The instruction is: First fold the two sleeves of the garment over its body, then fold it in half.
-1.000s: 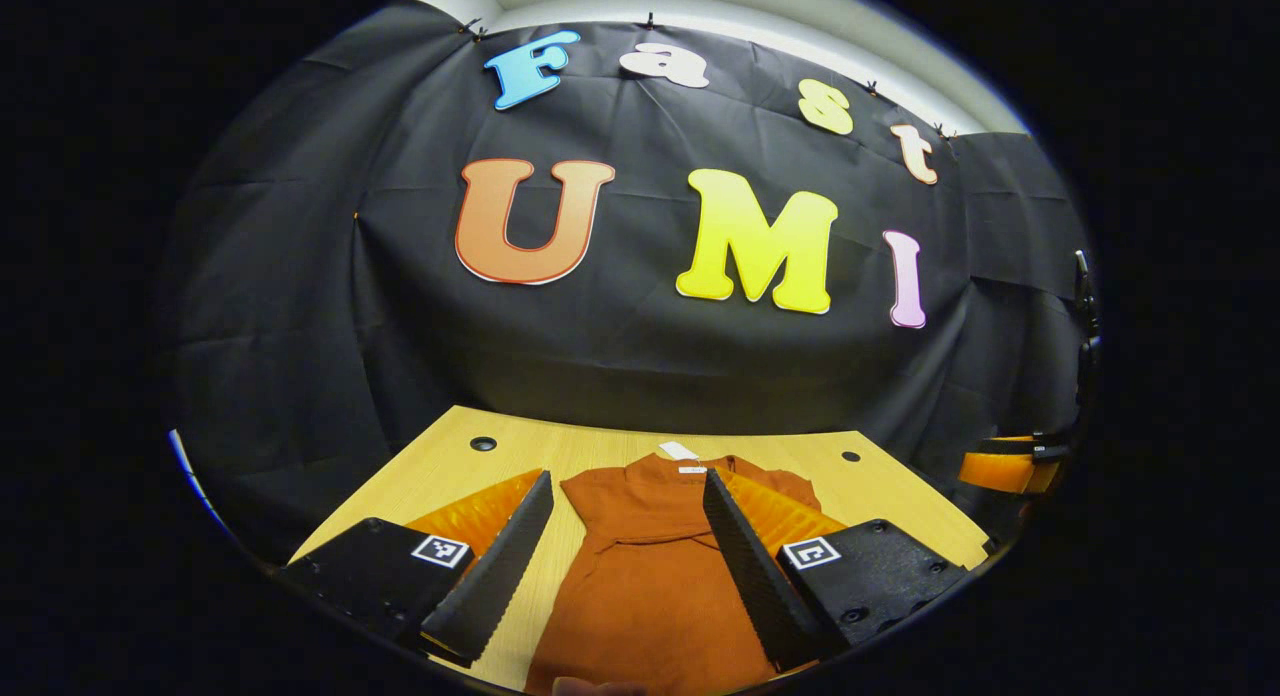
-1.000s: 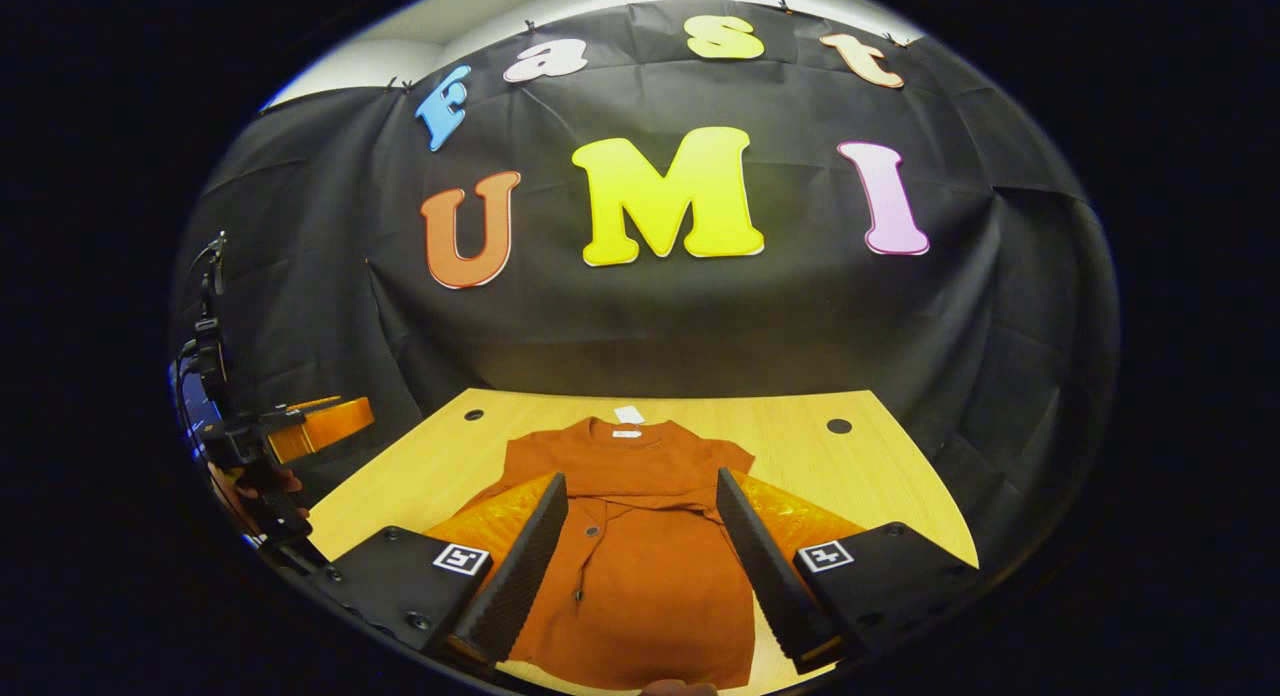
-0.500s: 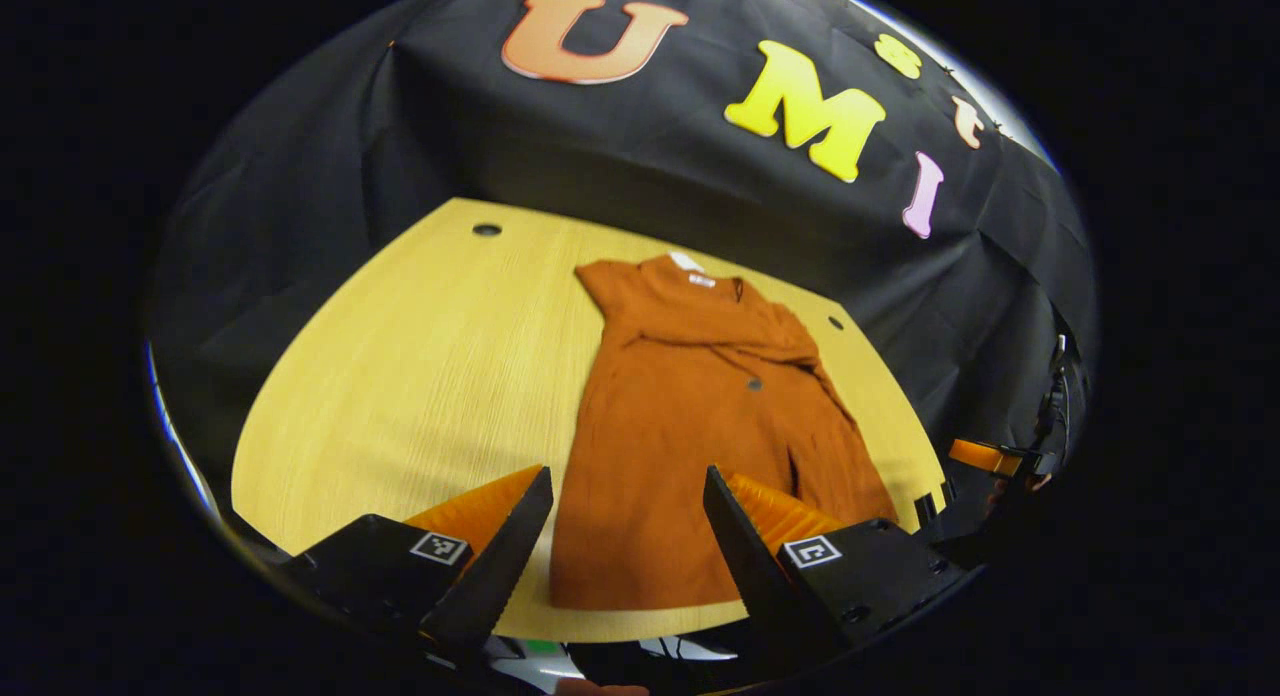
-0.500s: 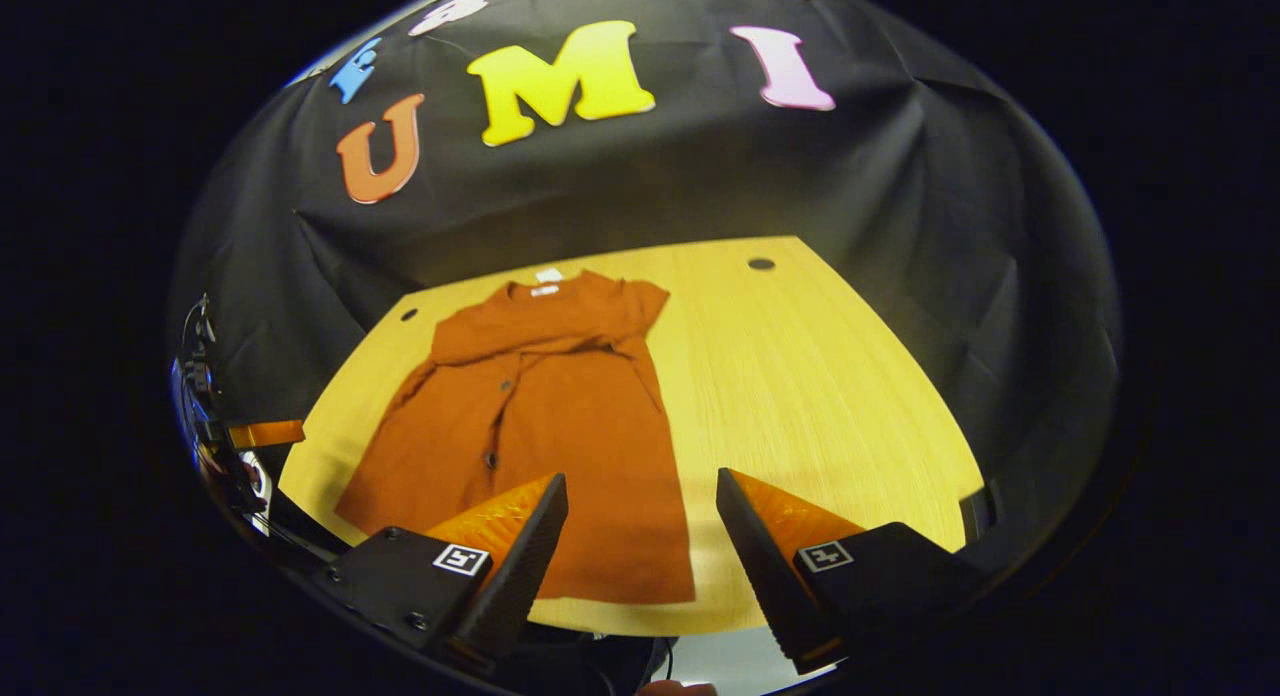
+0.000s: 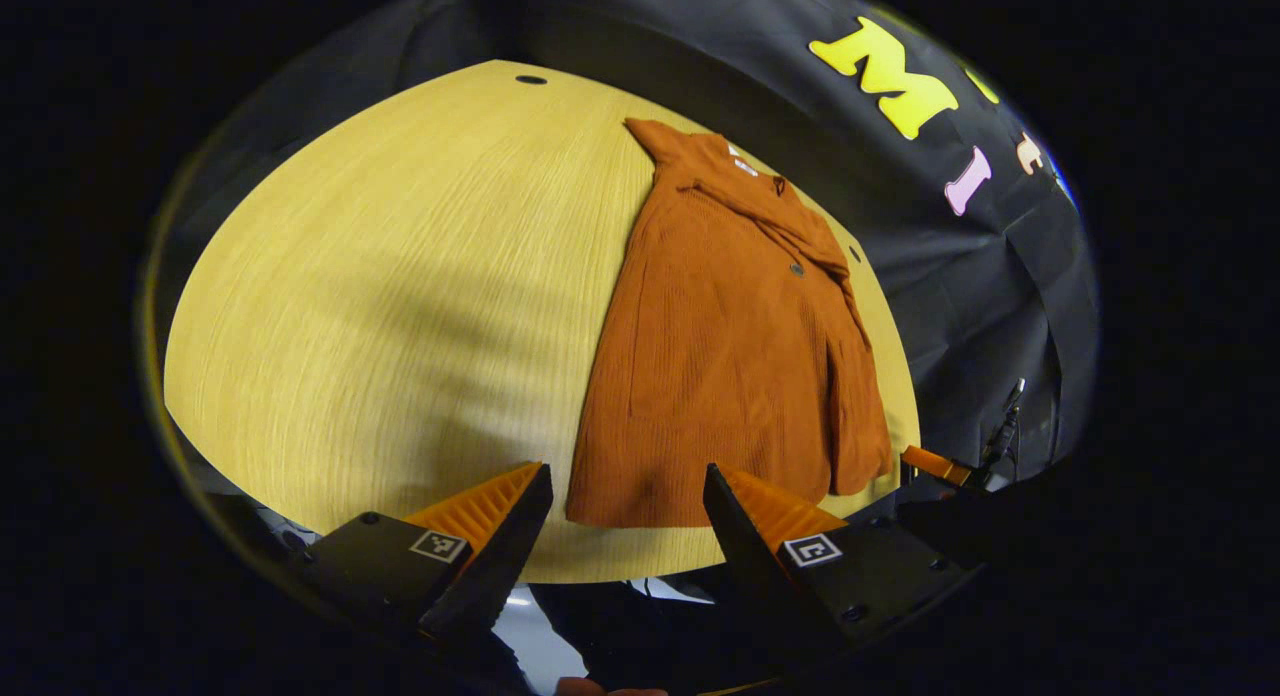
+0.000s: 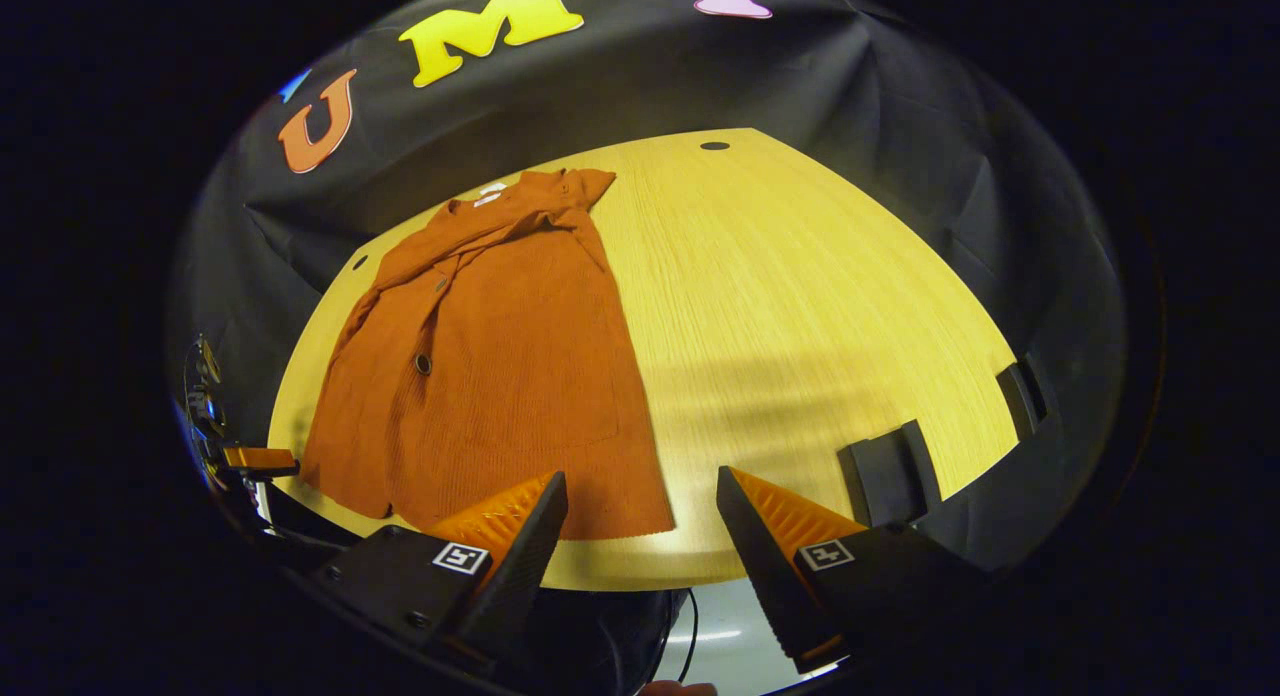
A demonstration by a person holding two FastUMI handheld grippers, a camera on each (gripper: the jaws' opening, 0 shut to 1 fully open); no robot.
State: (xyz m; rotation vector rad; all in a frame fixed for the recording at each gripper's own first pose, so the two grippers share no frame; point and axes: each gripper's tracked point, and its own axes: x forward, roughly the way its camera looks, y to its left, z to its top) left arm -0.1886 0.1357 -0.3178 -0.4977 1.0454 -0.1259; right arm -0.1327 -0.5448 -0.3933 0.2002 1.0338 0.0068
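Both my tongs, left and right, were spread, gripping nothing; the garment lay lengthwise on the bench, collar toward the wall, hem nearest me.

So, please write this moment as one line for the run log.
garment: flat on table, sleeves folded | left gripper: open | right gripper: open | half-fold: not done
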